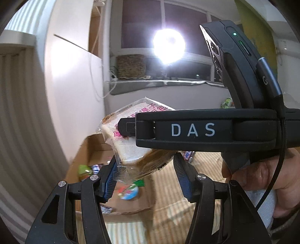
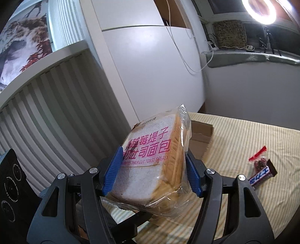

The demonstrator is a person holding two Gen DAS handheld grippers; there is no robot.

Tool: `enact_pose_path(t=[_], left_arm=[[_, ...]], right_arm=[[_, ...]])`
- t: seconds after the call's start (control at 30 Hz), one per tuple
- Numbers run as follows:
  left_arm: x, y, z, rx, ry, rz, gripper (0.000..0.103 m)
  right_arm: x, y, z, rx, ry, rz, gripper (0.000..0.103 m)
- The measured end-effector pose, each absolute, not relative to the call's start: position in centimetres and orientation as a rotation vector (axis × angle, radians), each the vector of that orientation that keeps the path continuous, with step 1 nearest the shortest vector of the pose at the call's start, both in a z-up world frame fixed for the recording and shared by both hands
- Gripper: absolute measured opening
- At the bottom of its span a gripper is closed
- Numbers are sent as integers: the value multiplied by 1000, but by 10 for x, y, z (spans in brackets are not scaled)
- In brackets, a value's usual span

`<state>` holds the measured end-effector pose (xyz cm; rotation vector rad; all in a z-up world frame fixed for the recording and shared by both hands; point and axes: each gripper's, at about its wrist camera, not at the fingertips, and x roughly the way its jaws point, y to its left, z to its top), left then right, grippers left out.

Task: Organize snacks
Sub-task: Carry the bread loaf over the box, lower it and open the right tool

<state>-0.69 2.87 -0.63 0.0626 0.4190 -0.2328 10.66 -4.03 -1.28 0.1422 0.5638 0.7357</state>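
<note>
One bagged loaf of thick-cut toast bread (image 2: 150, 161) is held in the air by the right gripper (image 2: 151, 173), whose blue pads (image 2: 113, 169) are clamped on its two sides. The loaf is tilted, its printed white face turned up and toward the camera, its long axis running from the near lower end up and away toward the far wall; the crust edge faces right. The left gripper (image 1: 148, 177) sits below the same loaf (image 1: 127, 144), its fingers apart, the left pad touching the loose plastic of the bag and the right pad clear of it. Under the loaf lies an open cardboard box (image 2: 201, 138) on a yellow striped cloth (image 2: 234, 142); the left wrist view shows snack packets (image 1: 86, 171) inside it. Further right on the cloth lie a Snickers bar (image 2: 261, 177) and a small red-sealed packet (image 2: 259, 160), touching each other. Behind are a ribbed white wall, a white cabinet (image 2: 150, 62), a window sill and a lit ring lamp (image 2: 259, 10).
</note>
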Motion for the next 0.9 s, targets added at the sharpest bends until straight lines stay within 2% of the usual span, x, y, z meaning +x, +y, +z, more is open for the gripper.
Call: enact_pose_path(t=[0.3,0.53,0.63,0.7,0.9], left_arm=[[-12,38,-3,50,423,-200,56],[-1,51,-18,29,460,-183,57],[7,64,-28,44,495,-159,67],[3,76,-30,64,479,-113,77],[-1,113,-25,-22,485,-18,79]], right_arm=[[116,-28,-14,172,561,758,67],[144,-6,-39,140,619,766,67],[148,-5,-50,96,630,698,68],[144,-6,-54,75,627,682,74],[127,-11,-55,65,616,653,75]])
